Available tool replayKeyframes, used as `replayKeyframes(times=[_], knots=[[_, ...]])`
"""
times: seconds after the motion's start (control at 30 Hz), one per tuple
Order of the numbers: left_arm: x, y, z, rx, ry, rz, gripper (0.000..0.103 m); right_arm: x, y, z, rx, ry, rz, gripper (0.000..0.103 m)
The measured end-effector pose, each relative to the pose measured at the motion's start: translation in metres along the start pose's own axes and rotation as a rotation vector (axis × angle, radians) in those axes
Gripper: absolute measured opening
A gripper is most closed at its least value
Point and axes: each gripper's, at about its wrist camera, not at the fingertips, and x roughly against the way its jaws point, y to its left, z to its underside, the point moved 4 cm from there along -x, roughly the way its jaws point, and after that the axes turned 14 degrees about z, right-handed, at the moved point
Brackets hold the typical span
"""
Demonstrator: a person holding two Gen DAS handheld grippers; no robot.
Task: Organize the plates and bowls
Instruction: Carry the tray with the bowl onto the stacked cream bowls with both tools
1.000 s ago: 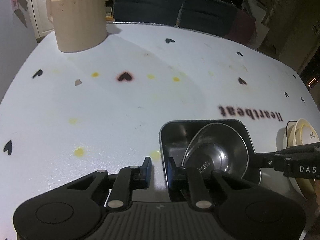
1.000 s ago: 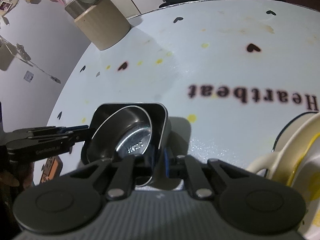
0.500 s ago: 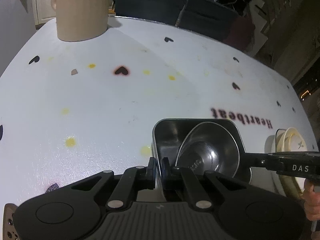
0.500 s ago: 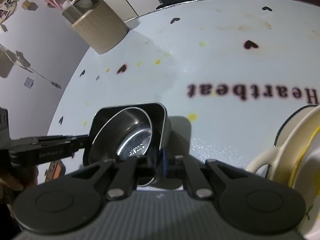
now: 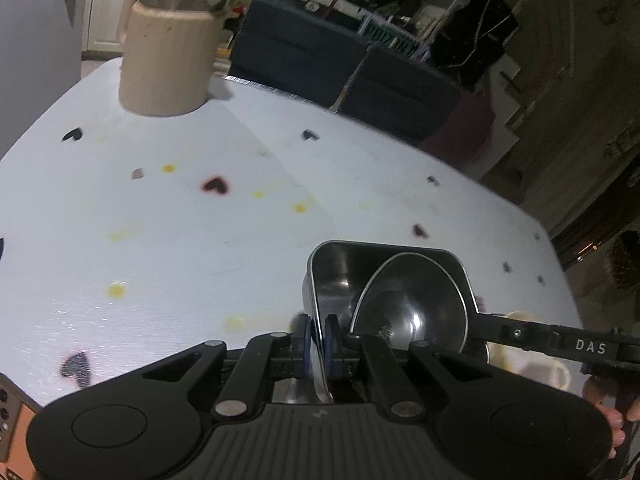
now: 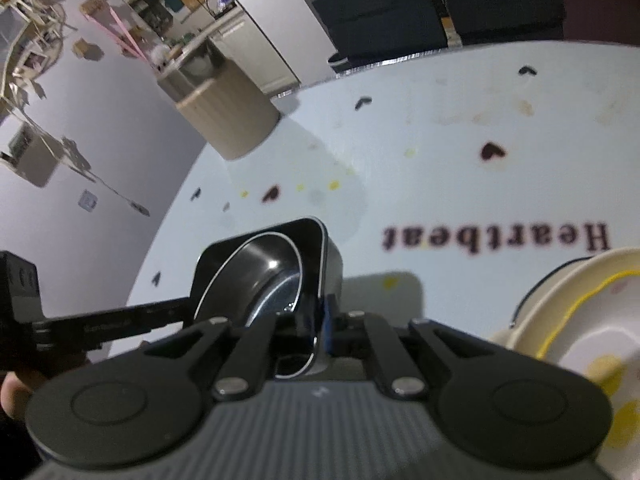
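— Two grippers on one piece of steel! The left gripper [image 5: 316, 338] has its blue pads clamped on the near wall of the square steel container [image 5: 332, 268], and the round steel bowl [image 5: 408, 304] sits tilted inside it, leaning against the far right corner.

— And the right wrist view gives us the other side: the right gripper [image 6: 320, 320] pinches the container's [image 6: 330, 264] opposite wall, jaws nearly together with only the thin rim between them. The bowl [image 6: 260, 268] shows up here as well, propped at a slant.

— What does the left camera give that the right one doesn't?

— The right tool's long black finger [image 5: 532, 338] reaching in from the side, and a bit of the person's hand [image 5: 600, 396] behind it. Just past that, a cream cup [image 5: 536, 364] peeks out, mostly hidden.

— The right camera answers with the cream plate with a yellow line [image 6: 576, 320] at its right edge, near the word printed on the white table [image 6: 440, 184]. It also catches the left tool [image 6: 100, 326] coming in from its left.

— Both views share the beige jug with a steel lid [image 5: 168, 48] at the table's far corner, well apart from the container. Whether the container touches the tabletop, I cannot tell.
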Motion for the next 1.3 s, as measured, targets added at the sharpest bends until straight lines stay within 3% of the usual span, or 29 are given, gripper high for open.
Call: replayKeyframes(times=[0.27, 0.77, 1.03, 1.3], knots=[[-0.012, -0.051, 0.002, -0.031, -0.014, 0.076, 0.008, 0.042, -0.038, -0.004, -0.048, -0.059, -0.013, 0.005], [-0.076, -0.139, 0.021, -0.124, 0.093, 0.205, 0.008, 0.098, -0.125, 0.029, -0.182, -0.113, 0.054, 0.005], [-0.099, -0.155, 0.034, -0.126, 0.143, 0.234, 0.007, 0.118, -0.169, 0.053, -0.245, -0.125, 0.080, 0.006], [-0.114, -0.157, 0.039, -0.124, 0.166, 0.233, 0.007, 0.115, -0.168, 0.055, -0.255, -0.106, 0.098, 0.006]])
